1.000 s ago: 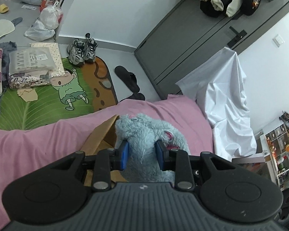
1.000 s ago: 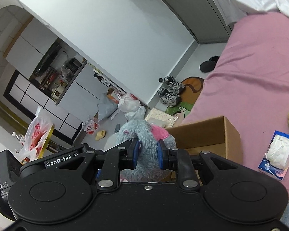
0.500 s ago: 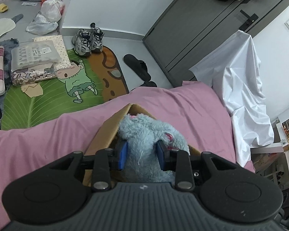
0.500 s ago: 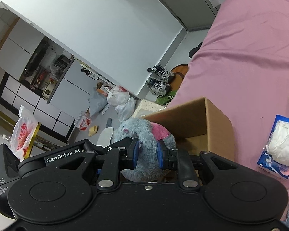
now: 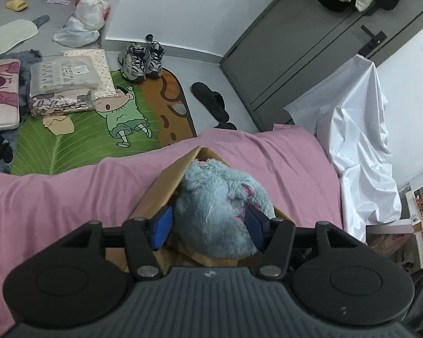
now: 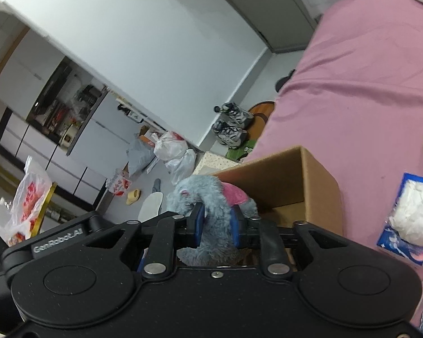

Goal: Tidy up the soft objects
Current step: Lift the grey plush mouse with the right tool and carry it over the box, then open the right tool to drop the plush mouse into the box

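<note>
- Step in hand: your left gripper (image 5: 207,226) has just been opening, its jaws now apart around the blue plush toy (image 5: 220,197), which sits in the cardboard box (image 6: 293,180) on the pink bed (image 5: 56,197).
- Your right gripper (image 6: 215,222), jaws also just easing, pinches the toy's fur.
- Next: free the right jaws fully, then lift both clear.

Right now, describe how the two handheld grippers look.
The left gripper has a ribbed grey body, black linkage arms with silver pivot screws and blue pads. The right gripper is all black, with blue pads too and pale GenRobot.AI lettering. No hands or sleeves show.
</note>
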The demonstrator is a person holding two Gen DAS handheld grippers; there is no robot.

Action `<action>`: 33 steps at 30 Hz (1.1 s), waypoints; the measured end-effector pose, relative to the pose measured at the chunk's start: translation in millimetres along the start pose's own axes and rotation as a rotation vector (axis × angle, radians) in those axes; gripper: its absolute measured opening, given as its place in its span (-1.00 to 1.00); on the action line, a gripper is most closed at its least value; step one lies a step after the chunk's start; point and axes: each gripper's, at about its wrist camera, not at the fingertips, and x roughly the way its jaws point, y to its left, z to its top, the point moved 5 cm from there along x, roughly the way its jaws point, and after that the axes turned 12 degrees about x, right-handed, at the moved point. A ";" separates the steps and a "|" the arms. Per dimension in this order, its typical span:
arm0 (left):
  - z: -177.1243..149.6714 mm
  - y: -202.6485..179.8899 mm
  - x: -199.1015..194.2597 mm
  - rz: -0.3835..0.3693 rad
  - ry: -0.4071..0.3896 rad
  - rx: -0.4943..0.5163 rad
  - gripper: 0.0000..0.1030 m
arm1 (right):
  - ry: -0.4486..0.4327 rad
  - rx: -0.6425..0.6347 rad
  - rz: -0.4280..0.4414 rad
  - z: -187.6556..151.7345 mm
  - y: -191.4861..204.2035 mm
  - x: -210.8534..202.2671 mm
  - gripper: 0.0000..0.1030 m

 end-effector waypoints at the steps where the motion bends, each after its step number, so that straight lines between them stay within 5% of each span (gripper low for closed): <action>1: -1.3 0.9 -3.0 0.000 -0.003 -0.005 0.09 | 0.004 -0.005 -0.001 -0.1 1.4 -0.3 -0.45; 5: -3.9 2.7 -14.3 0.025 -0.023 -0.036 0.19 | 0.001 -0.019 0.009 0.3 8.2 -8.1 -0.03; 8: -5.2 2.5 -27.7 0.049 -0.065 -0.059 0.39 | -0.002 -0.031 0.039 1.4 16.5 -17.1 -0.01; 13: -4.9 -3.7 -47.0 0.053 -0.108 -0.056 0.43 | -0.018 -0.048 0.061 3.7 23.4 -34.2 0.01; 20: -5.0 -11.3 -73.8 0.151 -0.175 -0.011 0.43 | -0.057 -0.087 0.071 6.2 27.7 -65.7 0.55; 33: -30.1 -27.8 -98.1 0.159 -0.164 0.024 0.45 | -0.100 -0.137 -0.029 16.7 2.2 -116.7 0.92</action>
